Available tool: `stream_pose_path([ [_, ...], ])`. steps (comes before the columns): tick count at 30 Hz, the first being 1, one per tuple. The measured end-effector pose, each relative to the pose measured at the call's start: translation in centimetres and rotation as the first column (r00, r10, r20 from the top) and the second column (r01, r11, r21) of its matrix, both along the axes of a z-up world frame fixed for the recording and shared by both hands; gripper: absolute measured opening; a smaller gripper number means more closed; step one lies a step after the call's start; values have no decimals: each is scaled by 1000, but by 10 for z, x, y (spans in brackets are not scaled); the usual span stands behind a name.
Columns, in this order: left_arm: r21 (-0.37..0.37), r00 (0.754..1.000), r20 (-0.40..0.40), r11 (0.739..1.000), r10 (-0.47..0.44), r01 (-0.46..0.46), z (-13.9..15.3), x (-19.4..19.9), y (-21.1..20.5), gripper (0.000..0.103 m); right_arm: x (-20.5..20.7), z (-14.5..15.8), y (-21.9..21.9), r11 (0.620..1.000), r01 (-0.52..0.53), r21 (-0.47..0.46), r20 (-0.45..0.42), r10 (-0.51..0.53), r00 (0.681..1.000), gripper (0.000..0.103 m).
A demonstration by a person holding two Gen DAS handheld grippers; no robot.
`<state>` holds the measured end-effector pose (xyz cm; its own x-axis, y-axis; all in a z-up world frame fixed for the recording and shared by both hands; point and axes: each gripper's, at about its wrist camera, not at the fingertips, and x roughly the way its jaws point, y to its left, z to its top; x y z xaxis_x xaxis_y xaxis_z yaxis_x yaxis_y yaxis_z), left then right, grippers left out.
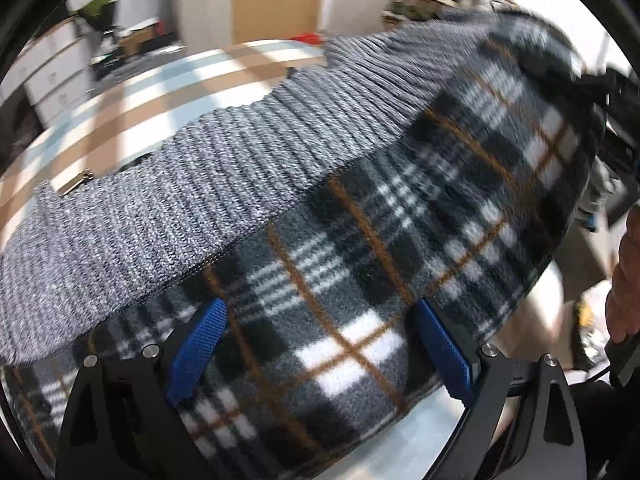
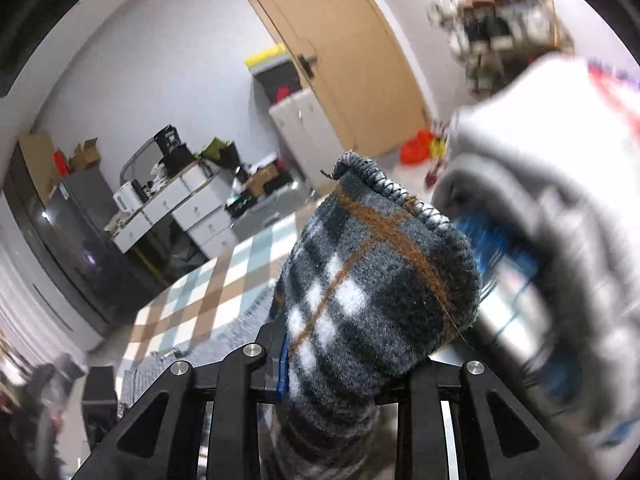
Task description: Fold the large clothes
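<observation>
A: Left gripper is over the jacket now, and its jaws stand wide apart, blue pads on either side of the plaid fleece, pressing on nothing.

B: And the jacket itself?

A: Spread across the table, the one with the tan and pale blue checked cloth. The grey ribbed knit band runs slantwise across the left wrist view, plaid below it. A zipper pull shows at the band's far left end, lying against the cloth.

B: Right side?

A: Right gripper has a bunch of that plaid fleece pinched in its jaws, closed on it. The stitched hem curls up over the top, lifted above the table. Only one blue pad peeks out at the fleece's left edge.

B: What's that pale blur on the right?

A: A person's grey sleeve, very smeared, just beside the raised fleece. In the left wrist view a hand sits at the right edge. Behind, a wooden door and white drawers.
</observation>
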<state>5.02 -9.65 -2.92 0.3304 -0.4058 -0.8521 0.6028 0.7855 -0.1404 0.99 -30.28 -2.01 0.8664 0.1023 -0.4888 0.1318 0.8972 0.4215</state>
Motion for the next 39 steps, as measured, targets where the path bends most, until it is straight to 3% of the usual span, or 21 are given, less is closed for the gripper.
stream_pose_path([
  [4,-99,993,-56,990,-107,101,5,-1,-26,92,-7,33,12,977,2,-212,-2,-2,1000,26],
  [7,-163,989,-94,982,-116,99,20,2,-22,92,-3,45,24,953,-15,-303,-42,2,999,26],
  [9,-145,994,-78,988,-72,60,30,3,-8,92,3,47,37,936,-36,-349,-76,10,997,26],
  [12,-58,999,-48,998,-16,14,32,6,24,92,5,48,66,897,-77,-435,-78,48,996,26],
  [15,-39,992,-120,998,45,-50,18,15,69,92,2,53,97,856,-99,-507,-75,70,995,27],
  [18,-157,975,-220,986,21,-57,16,24,103,92,-3,53,133,797,-132,-590,-70,113,991,27],
  [22,-264,966,-258,963,-8,-62,24,25,143,92,-8,39,200,687,-234,-688,-114,216,970,27],
  [23,-318,961,-277,944,-7,-85,28,25,161,92,-8,35,209,670,-255,-698,-123,239,963,27],
  [26,-409,947,-321,904,-17,-122,27,27,195,92,-12,11,253,606,-342,-718,-162,333,929,28],
  [28,-408,938,-348,899,6,-157,21,34,207,92,-12,-7,281,565,-406,-718,-193,399,896,28],
  [31,-425,929,-369,888,8,-177,16,38,217,92,-6,-20,292,594,-464,-657,-210,447,869,28],
  [35,-475,912,-410,859,-23,-192,12,36,236,92,7,-4,270,724,-475,-500,-156,465,872,28],
  [39,-500,892,-452,826,6,-258,12,38,251,79,15,25,237,799,-462,-384,-115,455,883,28],
])
